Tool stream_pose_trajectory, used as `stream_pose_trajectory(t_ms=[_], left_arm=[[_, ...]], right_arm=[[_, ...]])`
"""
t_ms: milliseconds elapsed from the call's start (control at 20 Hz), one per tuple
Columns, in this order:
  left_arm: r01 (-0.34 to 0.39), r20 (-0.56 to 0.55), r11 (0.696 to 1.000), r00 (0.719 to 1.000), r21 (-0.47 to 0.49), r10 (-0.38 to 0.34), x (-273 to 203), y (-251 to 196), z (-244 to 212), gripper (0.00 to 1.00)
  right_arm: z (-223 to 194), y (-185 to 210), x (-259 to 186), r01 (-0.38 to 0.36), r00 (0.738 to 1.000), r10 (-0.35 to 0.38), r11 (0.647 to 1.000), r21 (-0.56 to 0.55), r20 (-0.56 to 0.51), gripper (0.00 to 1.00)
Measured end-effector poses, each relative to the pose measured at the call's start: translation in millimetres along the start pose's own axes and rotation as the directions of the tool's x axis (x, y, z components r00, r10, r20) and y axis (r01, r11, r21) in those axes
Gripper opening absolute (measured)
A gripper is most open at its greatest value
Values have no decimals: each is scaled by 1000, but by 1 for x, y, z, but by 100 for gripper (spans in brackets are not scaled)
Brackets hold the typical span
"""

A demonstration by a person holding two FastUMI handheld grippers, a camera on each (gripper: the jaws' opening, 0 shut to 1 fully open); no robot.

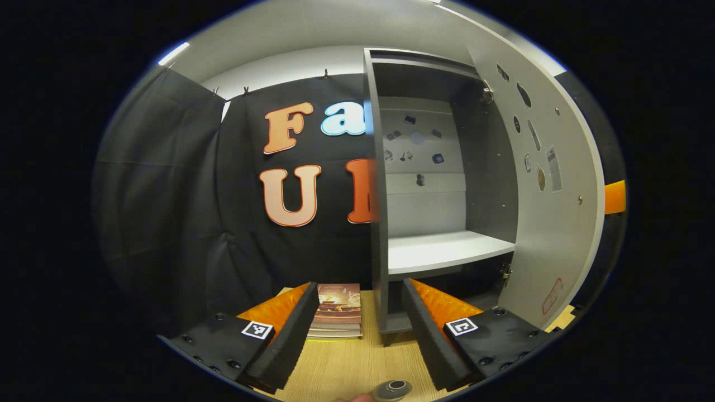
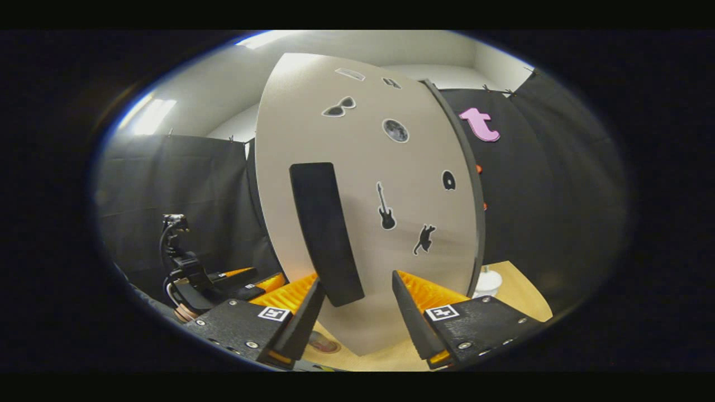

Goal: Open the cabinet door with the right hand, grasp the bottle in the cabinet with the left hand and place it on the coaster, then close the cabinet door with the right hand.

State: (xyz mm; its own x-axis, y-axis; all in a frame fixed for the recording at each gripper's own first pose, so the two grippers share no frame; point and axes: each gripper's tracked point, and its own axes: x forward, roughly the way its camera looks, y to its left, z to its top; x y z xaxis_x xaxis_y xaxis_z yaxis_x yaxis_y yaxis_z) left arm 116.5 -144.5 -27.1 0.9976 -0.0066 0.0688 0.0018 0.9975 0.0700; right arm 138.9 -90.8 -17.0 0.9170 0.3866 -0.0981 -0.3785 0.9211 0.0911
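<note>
The tall grey cabinet door [image 2: 363, 195] is open and the white shelf [image 1: 447, 251] bare, so, with the left gripper [image 1: 357, 335] and right gripper [image 2: 354, 312] both wide and holding nothing, I think only closing the door is left.

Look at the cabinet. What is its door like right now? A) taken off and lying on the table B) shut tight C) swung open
C: in the left gripper view the door stands swung out to the right, on its hinges, and you can see into the cabinet to its shelf.
</note>
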Motion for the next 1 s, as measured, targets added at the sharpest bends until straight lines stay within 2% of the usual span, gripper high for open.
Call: stream_pose_trajectory(t_ms=[300, 450, 600, 650, 700, 1000], left_arm=[[-51, 0, 998, 999, -23, 51, 14, 40, -3, 96], [-60, -14, 998, 998, -31, 59, 25, 52, -9, 96], [-72, -34, 997, 997, -33, 70, 41, 64, -20, 99], [-71, -39, 997, 997, -35, 70, 48, 66, -23, 96], [-72, -46, 997, 997, -35, 70, 55, 69, -26, 99], [-69, -51, 997, 996, -40, 67, 90, 77, -32, 97]], right_arm=[[-7, 15, 51, -37, 999, 38, 999, -34, 26, 81], [-15, 20, 78, -35, 998, 36, 999, -30, 42, 80], [-12, 23, 82, -43, 998, 42, 999, 12, 43, 88], [-12, 24, 84, -47, 998, 46, 999, 16, 48, 88], [-13, 24, 86, -47, 998, 46, 999, 15, 45, 88], [-13, 25, 92, 15, 998, -14, 1000, -18, 59, 91]])
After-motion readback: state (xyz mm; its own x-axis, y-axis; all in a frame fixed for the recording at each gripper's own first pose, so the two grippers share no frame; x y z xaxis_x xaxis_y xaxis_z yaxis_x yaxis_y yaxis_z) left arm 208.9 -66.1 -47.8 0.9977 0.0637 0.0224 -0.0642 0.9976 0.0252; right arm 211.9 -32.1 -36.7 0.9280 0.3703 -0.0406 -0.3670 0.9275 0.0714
